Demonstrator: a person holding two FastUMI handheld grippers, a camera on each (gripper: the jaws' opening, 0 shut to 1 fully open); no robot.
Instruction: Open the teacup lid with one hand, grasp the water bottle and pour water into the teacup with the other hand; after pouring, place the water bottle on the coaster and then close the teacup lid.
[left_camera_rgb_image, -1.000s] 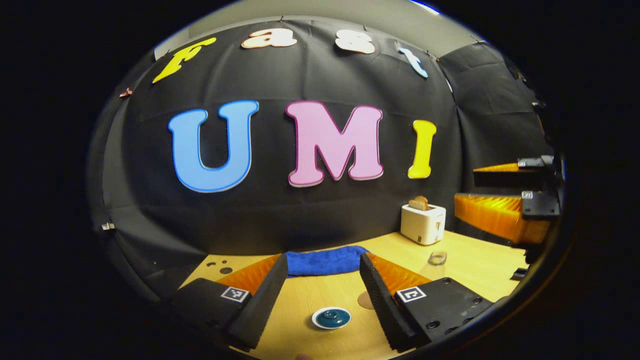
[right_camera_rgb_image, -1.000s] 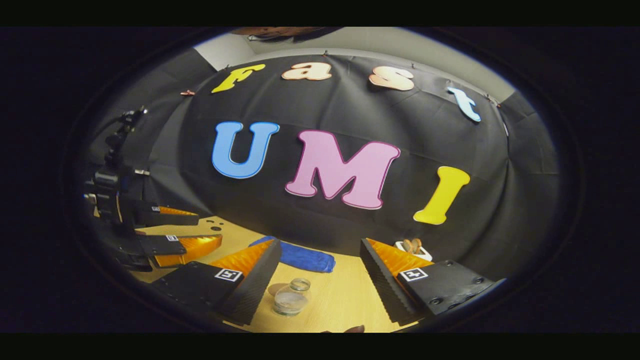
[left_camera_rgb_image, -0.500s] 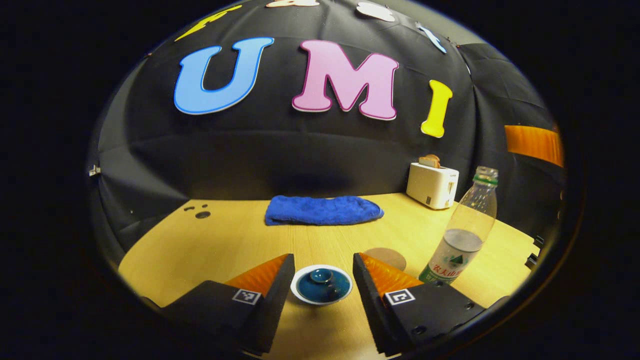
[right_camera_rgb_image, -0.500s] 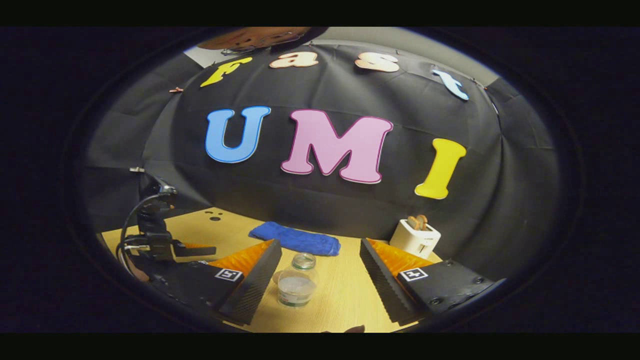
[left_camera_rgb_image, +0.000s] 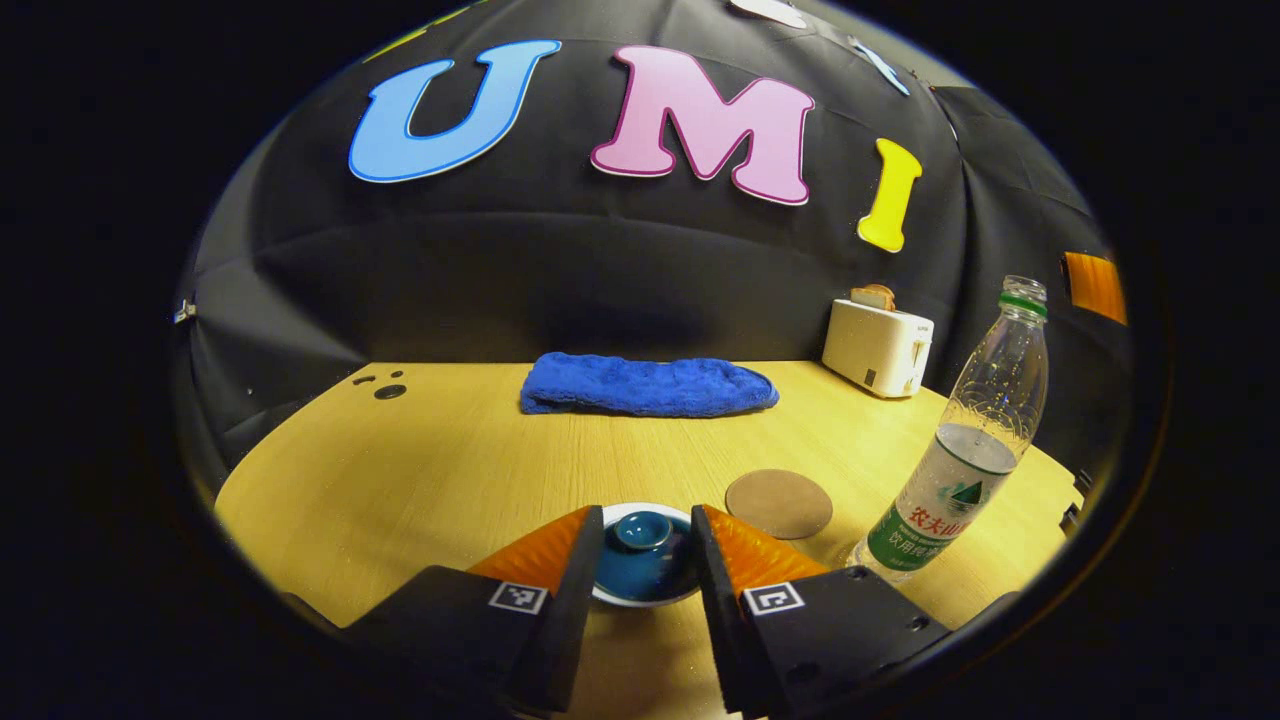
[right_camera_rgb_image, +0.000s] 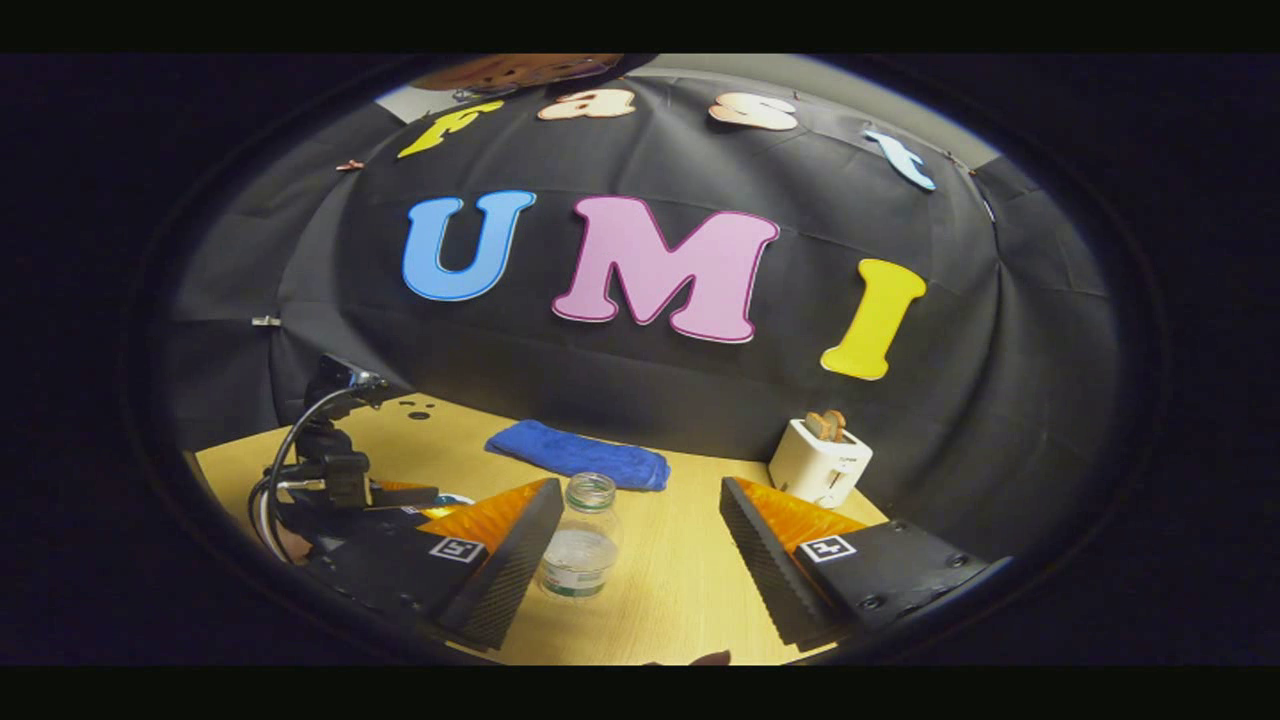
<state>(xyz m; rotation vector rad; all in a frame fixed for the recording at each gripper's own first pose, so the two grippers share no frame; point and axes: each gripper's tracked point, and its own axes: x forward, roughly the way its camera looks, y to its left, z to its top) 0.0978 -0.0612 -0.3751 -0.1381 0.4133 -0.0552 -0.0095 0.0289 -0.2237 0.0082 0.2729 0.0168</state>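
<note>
The left gripper (left_camera_rgb_image: 642, 560) is low over the table (left_camera_rgb_image: 420, 470), and its two fingers stand on either side of the teacup lid (left_camera_rgb_image: 643, 555). The fingers are close to the rim of the lid, but I cannot tell if they press on it; a small gap seems to be there, so the gripper looks open around the lid. The lid lies flat on the cup, with its round knob pointing straight up.

Just beyond the right finger lies a round brown coaster (left_camera_rgb_image: 778, 504), flat on the table. To the right of it stands the water bottle (left_camera_rgb_image: 962, 450). Its long axis is upright, leaning a little in this fisheye view, with the open neck at the top and water in the lower half. Farther back a folded blue towel (left_camera_rgb_image: 648, 387) lies near the wall, and a white toaster (left_camera_rgb_image: 877, 347) with bread in it stands at the right.

The right gripper (right_camera_rgb_image: 640, 545) is open wide and holds nothing. In the right gripper view the bottle (right_camera_rgb_image: 580, 540) is seen from above, near the left finger and not touched by it. This view also gives the left gripper (right_camera_rgb_image: 400, 500) from the side, with its cable, at the left over the table. The towel (right_camera_rgb_image: 578, 456) and the toaster (right_camera_rgb_image: 820, 462) are behind.
</note>
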